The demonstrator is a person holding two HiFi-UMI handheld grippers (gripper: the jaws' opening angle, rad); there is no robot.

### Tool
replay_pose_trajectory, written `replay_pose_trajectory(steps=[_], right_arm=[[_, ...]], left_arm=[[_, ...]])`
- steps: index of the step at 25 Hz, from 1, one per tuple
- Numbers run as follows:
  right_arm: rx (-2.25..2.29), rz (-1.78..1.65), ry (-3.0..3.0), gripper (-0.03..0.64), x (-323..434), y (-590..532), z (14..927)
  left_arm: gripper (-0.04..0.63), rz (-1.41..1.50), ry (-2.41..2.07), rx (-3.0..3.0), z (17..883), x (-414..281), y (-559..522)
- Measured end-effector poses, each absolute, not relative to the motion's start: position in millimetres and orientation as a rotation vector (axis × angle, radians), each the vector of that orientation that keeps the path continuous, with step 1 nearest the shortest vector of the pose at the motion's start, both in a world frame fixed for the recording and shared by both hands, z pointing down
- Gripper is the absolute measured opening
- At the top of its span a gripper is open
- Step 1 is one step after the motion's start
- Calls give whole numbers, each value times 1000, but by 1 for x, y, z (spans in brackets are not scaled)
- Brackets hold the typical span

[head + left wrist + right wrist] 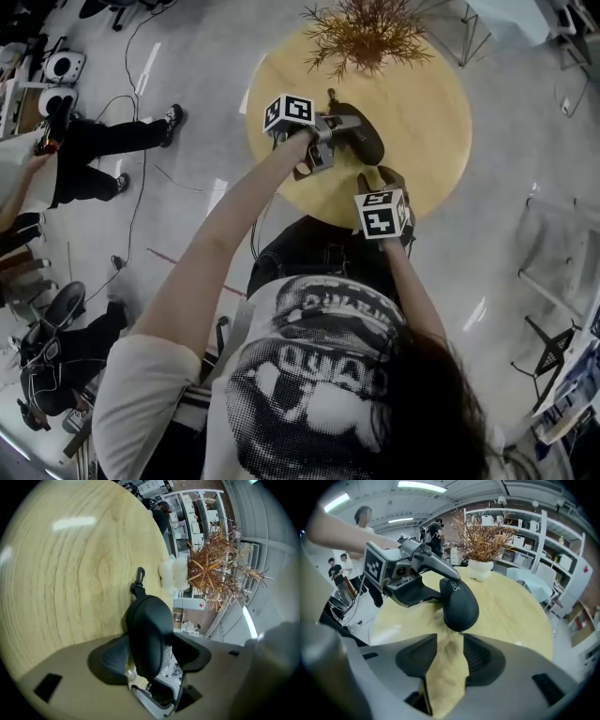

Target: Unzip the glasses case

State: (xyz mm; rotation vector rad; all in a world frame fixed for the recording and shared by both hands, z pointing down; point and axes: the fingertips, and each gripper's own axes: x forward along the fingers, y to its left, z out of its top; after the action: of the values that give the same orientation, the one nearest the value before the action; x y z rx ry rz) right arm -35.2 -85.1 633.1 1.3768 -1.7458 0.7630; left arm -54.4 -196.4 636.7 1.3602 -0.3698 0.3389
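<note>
A black oval glasses case [364, 134] lies near the middle of a round wooden table [427, 103]. My left gripper [339, 131] reaches in from the left and is shut on it. In the left gripper view the case [147, 630] fills the gap between both pads, and its clip [139, 576] points away. In the right gripper view the case [459, 604] is tilted, with its near end and zipper pull just past my right gripper [451, 658]. That gripper stands open with only bare tabletop [445, 677] between its pads. It sits by the table's front edge [384, 183].
A dried plant [366, 33] in a white pot [480, 569] stands at the table's far side. People [84, 150] stand or sit on the floor to the left among cables. Shelving [534, 531] and a pale chair [534, 585] are behind the table.
</note>
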Motion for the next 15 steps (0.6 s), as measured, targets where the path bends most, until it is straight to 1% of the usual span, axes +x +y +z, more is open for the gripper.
replay_pose_trajectory(steps=[5, 7, 9, 11, 12, 13, 15], right_arm=[[1407, 757, -1702, 176, -19, -88, 638], [1394, 757, -1711, 165, -19, -93, 642], [1370, 756, -1715, 145, -21, -96, 647], [1371, 763, -1720, 107, -22, -98, 647], [1381, 759, -1721, 60, -22, -98, 647], [1387, 749, -1722, 29, -22, -98, 646], [1376, 726, -1735, 26, -21, -98, 644]], left_arm=[[287, 331, -379, 1369, 636, -55, -197], [287, 326, -380, 1373, 637, -55, -197], [287, 321, -379, 1373, 637, -54, -197], [287, 319, -384, 1374, 638, -54, -197], [287, 320, -387, 1376, 638, -54, -198], [287, 321, -388, 1378, 637, -55, -198], [287, 321, -388, 1382, 635, -55, -198]])
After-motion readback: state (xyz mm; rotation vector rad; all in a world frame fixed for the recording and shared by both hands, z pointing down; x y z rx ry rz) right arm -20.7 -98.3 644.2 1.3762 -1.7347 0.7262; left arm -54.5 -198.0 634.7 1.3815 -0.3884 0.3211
